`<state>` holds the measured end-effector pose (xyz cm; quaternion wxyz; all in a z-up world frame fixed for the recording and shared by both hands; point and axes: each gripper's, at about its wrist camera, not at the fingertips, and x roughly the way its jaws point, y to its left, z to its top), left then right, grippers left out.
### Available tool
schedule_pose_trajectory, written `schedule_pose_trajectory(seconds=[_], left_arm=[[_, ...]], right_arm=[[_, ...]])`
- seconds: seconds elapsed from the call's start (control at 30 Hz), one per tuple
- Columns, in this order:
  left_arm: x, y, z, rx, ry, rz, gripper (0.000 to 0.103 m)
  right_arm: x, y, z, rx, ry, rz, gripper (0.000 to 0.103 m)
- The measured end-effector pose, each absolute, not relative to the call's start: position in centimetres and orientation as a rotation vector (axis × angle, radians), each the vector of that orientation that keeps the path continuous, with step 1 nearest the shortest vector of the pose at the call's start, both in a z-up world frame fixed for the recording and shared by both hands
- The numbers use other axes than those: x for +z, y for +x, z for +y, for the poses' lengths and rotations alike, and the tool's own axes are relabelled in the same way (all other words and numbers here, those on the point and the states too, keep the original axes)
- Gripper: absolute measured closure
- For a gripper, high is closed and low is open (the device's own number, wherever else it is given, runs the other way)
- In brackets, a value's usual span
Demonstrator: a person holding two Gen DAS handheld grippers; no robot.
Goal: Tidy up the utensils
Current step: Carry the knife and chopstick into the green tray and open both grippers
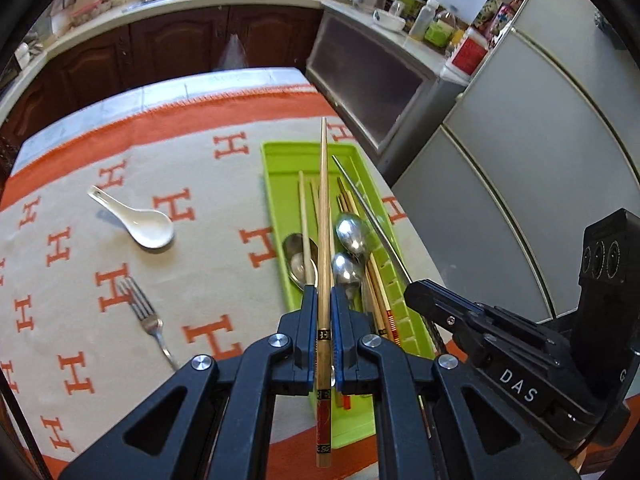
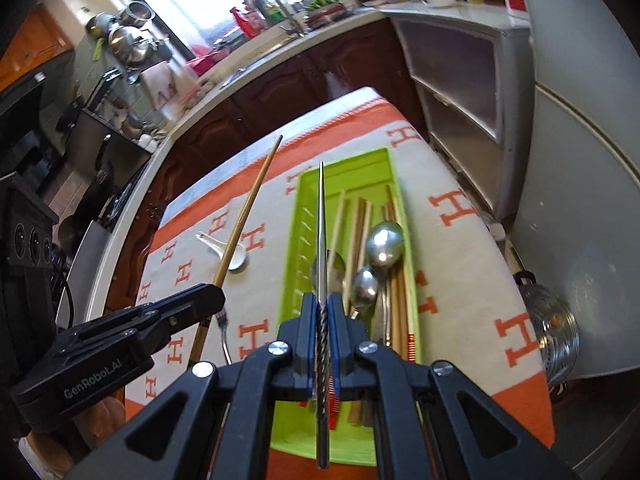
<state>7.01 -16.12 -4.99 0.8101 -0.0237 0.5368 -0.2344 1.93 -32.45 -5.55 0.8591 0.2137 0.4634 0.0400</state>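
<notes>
My left gripper (image 1: pixel 324 300) is shut on a wooden chopstick (image 1: pixel 324 208) that points forward above the green utensil tray (image 1: pixel 276 160). My right gripper (image 2: pixel 322 304) is shut on a metal chopstick (image 2: pixel 321 220) with a twisted handle, held over the same green tray (image 2: pixel 344 168). Inside the tray lie several wooden chopsticks and metal spoons (image 1: pixel 352 234). On the cloth to the left rest a white ceramic spoon (image 1: pixel 148 228) and a metal fork (image 1: pixel 148 316). Each gripper shows in the other's view: the right gripper (image 1: pixel 412 296), the left gripper (image 2: pixel 212 296).
The table wears a beige cloth with orange H letters (image 1: pixel 180 208) and an orange border. Dark wooden cabinets (image 1: pixel 160 48) and a cluttered counter run behind. A grey fridge (image 1: pixel 540 184) stands to the right. A metal steamer pot (image 2: pixel 556 336) sits low beside the table.
</notes>
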Motion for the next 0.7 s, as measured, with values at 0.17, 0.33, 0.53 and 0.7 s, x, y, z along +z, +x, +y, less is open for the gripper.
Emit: schedule_pose_trajectory(seconds=[0.17,0.33,0.53,0.7], left_arm=[[-7.6,7.7,-17.7,-0.509,-0.045,1.225,0.098],[-9.0,7.9,-17.8,-0.498,-0.059,1.272,0.083],[-8.4,7.3,-17.0,-0.482,-0.046,1.245,0.076],[-7.5,6.9,-15.8,-0.465,-0.032,1.211,0.076]], right_arm=[[-7.2,2.4,-33.3,0.078,0.486,1.021,0.097],[-8.7,2.8,-33.4,0.097,0.525,1.082,0.096],[-9.2,2.8,-33.2,0.104,0.545,1.09,0.095],[-9.1,2.6,-33.0,0.1,0.532,1.084,0.095]])
